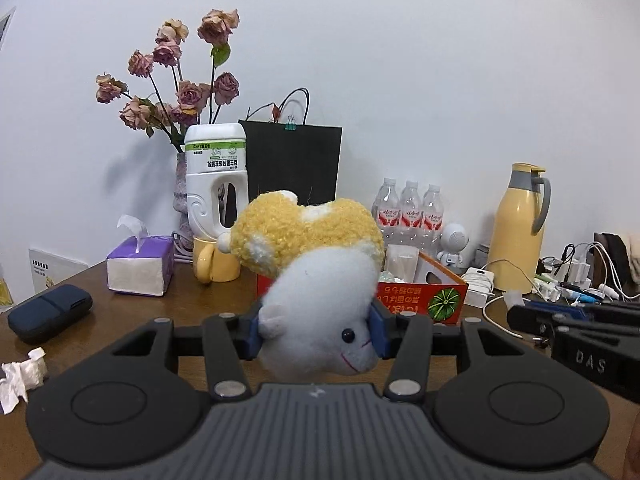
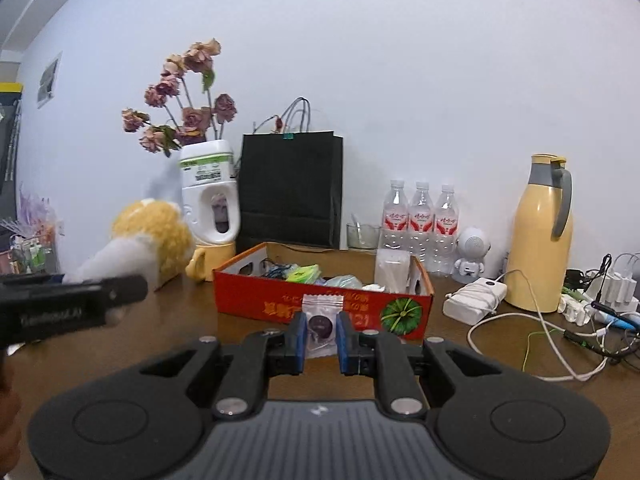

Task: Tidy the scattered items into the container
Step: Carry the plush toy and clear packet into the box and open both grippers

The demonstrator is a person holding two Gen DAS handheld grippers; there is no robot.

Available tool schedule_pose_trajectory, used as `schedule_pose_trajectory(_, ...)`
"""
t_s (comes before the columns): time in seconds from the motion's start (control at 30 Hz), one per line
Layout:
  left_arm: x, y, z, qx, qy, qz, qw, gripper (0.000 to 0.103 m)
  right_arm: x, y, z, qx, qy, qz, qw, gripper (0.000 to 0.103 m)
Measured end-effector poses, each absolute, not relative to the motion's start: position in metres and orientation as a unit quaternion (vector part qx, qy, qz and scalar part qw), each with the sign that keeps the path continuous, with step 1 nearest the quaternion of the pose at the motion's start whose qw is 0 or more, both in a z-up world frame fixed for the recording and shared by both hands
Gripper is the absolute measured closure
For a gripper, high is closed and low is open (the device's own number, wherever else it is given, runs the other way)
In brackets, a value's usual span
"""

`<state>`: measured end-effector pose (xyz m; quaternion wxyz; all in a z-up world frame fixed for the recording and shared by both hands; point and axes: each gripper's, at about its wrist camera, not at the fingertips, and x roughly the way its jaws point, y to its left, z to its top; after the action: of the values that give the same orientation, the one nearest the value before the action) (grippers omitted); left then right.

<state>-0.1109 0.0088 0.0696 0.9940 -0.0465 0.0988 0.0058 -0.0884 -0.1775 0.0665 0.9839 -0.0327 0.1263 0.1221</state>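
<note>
Step in hand, as judged: carrying two picked items toward the container. Left tongs are clenched on a plush toy, white body pinched between the blue pads, yellow woolly part sticking up and away from the camera. Right tongs are clenched on a small clear sachet with a dark round piece inside; it stands upright between the pads.

The container, an orange cardboard box with a watermelon print, sits on the brown counter just ahead of both tongs, in front of a black paper bag. It already holds several small packets.

Next move likely calls for: bring each item over the box's open top, clear of the front wall, then release. The plush is bulky, so it probably needs the freer space in the box; the sachet can go anywhere.

Hard to make out:
- Box contents are partly hidden by the front wall.
- In the left wrist view the plush blocks most of the box.
- Crumpled white paper at the left edge is cut off; it may still need tidying.
</note>
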Motion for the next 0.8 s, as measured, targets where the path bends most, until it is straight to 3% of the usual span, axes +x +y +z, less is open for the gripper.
schedule_pose_trajectory(0.23, -0.081, 0.004, 0.061, -0.049, 0.107, 0.004, 0.993, 0.052, -0.074, -0.181, 0.057, -0.019, 0.123, 0.126, 0.984, 0.089)
schedule_pose_trajectory(0.57, 0.053, 0.009, 0.098, -0.043, 0.109, -0.013, 0.993, 0.051, 0.053, -0.204, 0.083, -0.009, 0.160, 0.140, 0.977, 0.088)
schedule_pose_trajectory(0.8, 0.196, 0.005, 0.115, -0.102, 0.244, -0.028, 0.964, 0.051, 0.176, -0.222, 0.106, 0.000, 0.234, 0.132, 0.963, 0.088)
